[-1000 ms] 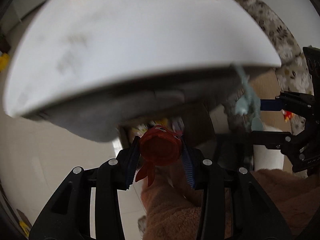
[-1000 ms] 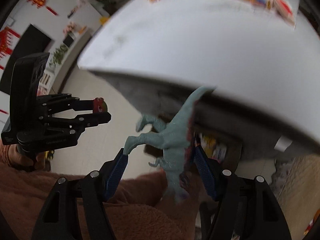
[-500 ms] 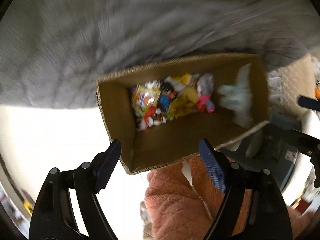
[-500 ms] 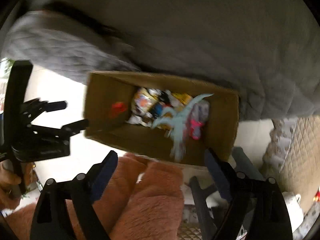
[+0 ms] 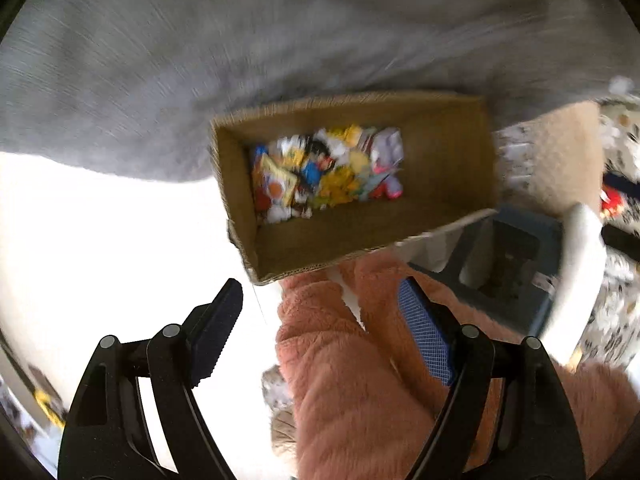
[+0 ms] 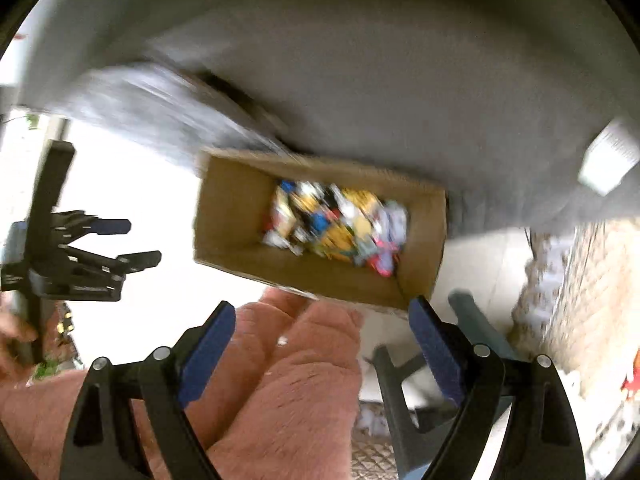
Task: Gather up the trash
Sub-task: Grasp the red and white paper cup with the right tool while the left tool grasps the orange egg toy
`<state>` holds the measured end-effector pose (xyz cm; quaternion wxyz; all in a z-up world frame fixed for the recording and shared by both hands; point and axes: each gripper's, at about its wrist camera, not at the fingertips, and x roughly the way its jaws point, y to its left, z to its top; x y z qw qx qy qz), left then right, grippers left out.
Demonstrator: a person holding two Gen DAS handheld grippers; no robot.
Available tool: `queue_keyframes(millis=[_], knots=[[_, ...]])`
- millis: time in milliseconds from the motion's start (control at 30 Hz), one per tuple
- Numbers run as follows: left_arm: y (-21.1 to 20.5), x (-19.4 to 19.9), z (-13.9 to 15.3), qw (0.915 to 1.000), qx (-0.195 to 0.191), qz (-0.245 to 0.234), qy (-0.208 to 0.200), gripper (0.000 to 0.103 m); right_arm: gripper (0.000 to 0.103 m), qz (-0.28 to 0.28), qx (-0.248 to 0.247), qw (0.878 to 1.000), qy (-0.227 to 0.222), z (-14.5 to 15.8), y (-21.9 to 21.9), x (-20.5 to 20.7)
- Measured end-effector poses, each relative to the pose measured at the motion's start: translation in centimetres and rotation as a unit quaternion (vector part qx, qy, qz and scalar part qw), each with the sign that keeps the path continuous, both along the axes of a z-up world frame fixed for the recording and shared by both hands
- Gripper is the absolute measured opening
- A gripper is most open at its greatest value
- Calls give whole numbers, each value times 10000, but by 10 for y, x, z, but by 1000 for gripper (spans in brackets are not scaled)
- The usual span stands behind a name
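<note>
Many small colourful items lie in a blurred heap at the bottom of the open cardboard box, which stands on the floor below both grippers. The left gripper and right gripper have jaws spread wide, holding nothing.

A pale floor lies below the claw, overexposed at its left; on it, straight ahead of the claw, stands an open cardboard box, its far side against a grey cover that hangs down beyond; a blurred heap of colourful items lies on the box's bottom, towards its far wall; right of the claw a dark stool stands on the floor; further right lies a patterned mat.
</note>
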<state>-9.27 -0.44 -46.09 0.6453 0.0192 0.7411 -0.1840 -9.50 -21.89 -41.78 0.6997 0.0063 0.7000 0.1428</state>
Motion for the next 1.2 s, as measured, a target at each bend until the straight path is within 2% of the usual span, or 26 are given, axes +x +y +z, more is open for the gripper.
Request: queue_keyframes(millis=[100,200,267,367,433,533,600,633,700,800,867,933,967,1033,1133,1200], knots=[[11,-6,59,9989,-208,-43,-413,86,98,112,475,9968,-633,81,0,5],[22,-8,124,9939,-468,78,-1000,87,97,123,657,9886,-1349,143,-7,26],[23,-8,166,9870,-575,157,-1493,87,97,-3,559,9820,-1805,168,-15,49],[20,-1,199,9793,-581,268,-1921,87,97,-461,103,9689,-2429,189,-33,105],[20,4,217,9736,-628,451,-2149,87,97,-906,-298,9540,-2843,193,-47,156],[21,10,221,9706,-664,725,-2197,87,97,-1237,-873,9363,-3168,186,-56,217],[23,11,223,9701,-573,894,-2184,87,97,-1206,-1570,9271,-3183,166,-55,265],[24,11,219,9694,-534,969,-2190,87,95,-1259,-1886,9278,-2962,154,-56,287],[28,11,221,9682,-508,1106,-2188,87,83,-1340,-2105,9298,-2707,137,-62,317],[35,7,221,9669,-428,1289,-2159,87,72,-1281,-2251,9281,-2676,128,-71,338],[38,6,220,9665,-407,1352,-2144,87,51,-1295,-2329,9267,-2649,129,-75,341],[40,10,220,9654,-453,1407,-2149,87,12,-1326,-2215,9273,-2710,138,-82,335],[41,13,222,9648,-468,1426,-2160,87,12,-1397,-1827,9344,-2721,146,-91,328],[40,23,227,9624,-473,1422,-2267,87,8,-1511,-1480,9363,-2804,162,-106,303],[38,44,235,9600,-303,1367,-2425,87,8,-1521,-912,9370,-3008,186,-118,257],[41,74,239,9570,-276,1487,-2476,87,8,-1471,-736,9357,-3122,199,-118,222]])
